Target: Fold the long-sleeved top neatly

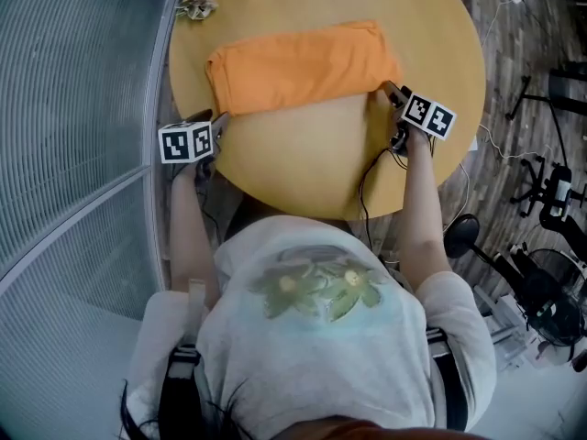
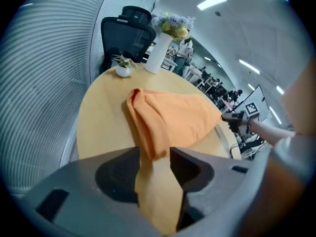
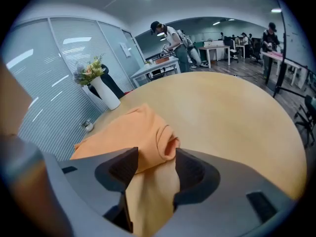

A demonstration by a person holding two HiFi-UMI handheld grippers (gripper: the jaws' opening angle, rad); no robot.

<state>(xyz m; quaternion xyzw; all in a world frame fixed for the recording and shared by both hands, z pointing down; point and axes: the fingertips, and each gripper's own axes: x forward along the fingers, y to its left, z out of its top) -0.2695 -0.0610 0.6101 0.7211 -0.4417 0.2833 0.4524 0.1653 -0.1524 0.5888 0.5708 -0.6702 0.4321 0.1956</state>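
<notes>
My left gripper [image 1: 220,117] and right gripper [image 1: 390,90] sit at the two near corners of the orange top [image 1: 303,62]. In each gripper view the jaws stand spread. A corner of cloth lies loose in the gap and the pads are not pressing on it, so I read both as let go, not pinching.

The top lies flat on the round wooden table [image 1: 321,168] as one long band, running from one gripper to the other across the far half. No sleeve sticks out, so I judge the lengthwise folds done. What seems left is to bring one end over the other for a compact stack, then to smooth the right corner, which curls up a little.

Between me and the cloth is bare wood, good room for pulling back or sliding. The left gripper hangs right at the table's rim. Beyond the cloth, a small potted plant [image 1: 195,5] sits near the far left edge, close enough to watch during a sweep. A ribbed glass wall [image 1: 73,108] closes in the left side, and a cable [image 1: 367,181] drapes off the near right rim.
</notes>
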